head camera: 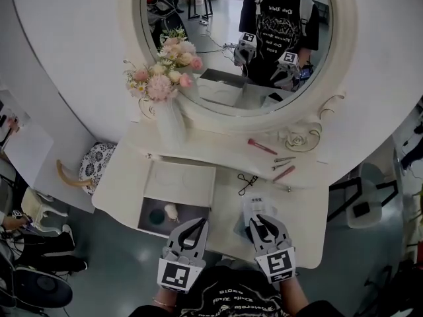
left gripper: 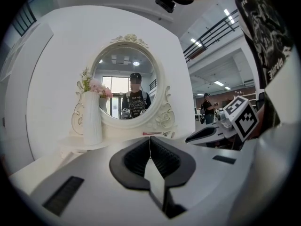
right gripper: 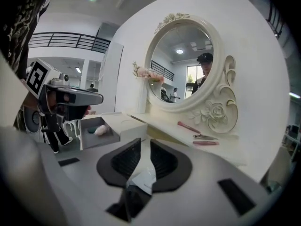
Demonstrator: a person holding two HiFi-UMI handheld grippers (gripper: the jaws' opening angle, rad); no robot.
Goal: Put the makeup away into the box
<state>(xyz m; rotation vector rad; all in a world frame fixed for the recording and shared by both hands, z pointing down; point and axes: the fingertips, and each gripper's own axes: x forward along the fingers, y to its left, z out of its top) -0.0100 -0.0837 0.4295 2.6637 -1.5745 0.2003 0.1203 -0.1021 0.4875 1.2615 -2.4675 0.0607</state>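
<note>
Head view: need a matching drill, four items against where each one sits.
Items:
1 vase
2 box
3 curler
4 brush

Places:
A shelf under the mirror, right part
B table, just right of the box
C shelf, left end, holding flowers
D table, left front, lid open

Pairs: 1-C, 2-D, 3-B, 4-A

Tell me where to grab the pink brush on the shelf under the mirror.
I'd grip the pink brush mid-handle, with the right claw coming from above and the front, jaws across its thin width. It lies flat and slanted on the shelf, with the mirror frame close behind it.
</note>
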